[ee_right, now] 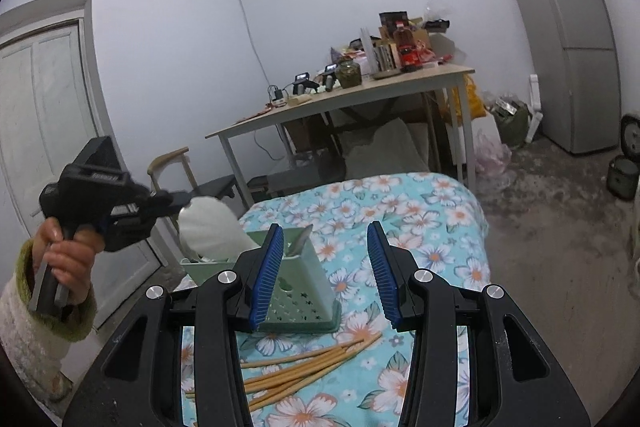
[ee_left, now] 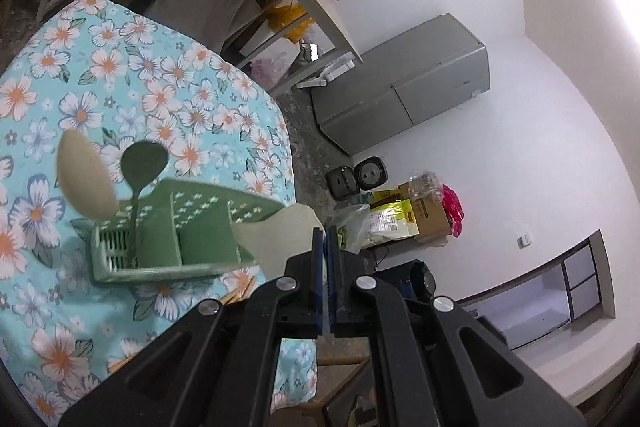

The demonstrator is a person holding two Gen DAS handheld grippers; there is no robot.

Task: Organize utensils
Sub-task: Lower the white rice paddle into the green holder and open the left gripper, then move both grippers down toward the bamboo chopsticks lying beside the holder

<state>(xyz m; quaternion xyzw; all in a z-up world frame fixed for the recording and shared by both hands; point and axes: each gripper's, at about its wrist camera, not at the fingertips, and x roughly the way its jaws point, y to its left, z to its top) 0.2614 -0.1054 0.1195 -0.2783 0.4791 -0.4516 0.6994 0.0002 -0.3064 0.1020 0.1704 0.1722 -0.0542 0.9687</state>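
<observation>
Two views, L wrist first.
L wrist / left gripper (ee_left: 326,239): jaws pressed together on the thin handle of a pale cream spatula (ee_left: 276,239); its blade sticks out to the left, just past the fingertips, over the caddy's near end.
L wrist / caddy (ee_left: 180,239): green slotted utensil holder w/ dividers, standing on the floral-cloth desk (ee_left: 120,75), toward the desk's right edge.
L wrist / in caddy: dark green spoon (ee_left: 144,163) and beige spoon (ee_left: 86,179), both handle-down in the end compartment on the left, bowls up.
L wrist / bkgd: grey fridge (ee_left: 404,87) and rice cooker (ee_left: 356,179) on the floor by the wall.
R wrist / right gripper (ee_right: 325,269): blue pads spread apart, nothing between them; caddy (ee_right: 304,291) sits beyond the left pad, not touched.
R wrist / chopsticks (ee_right: 308,367): loose bundle lying flat on the cloth, near edge of the desk, in front of the caddy.
R wrist / L side: person's hand (ee_right: 64,259) in a fuzzy sleeve holds the other gripper (ee_right: 182,199) above the caddy's far-left end; spatula blade (ee_right: 212,227) hangs from it, tip at the caddy rim. Can't tell if it touches.
</observation>
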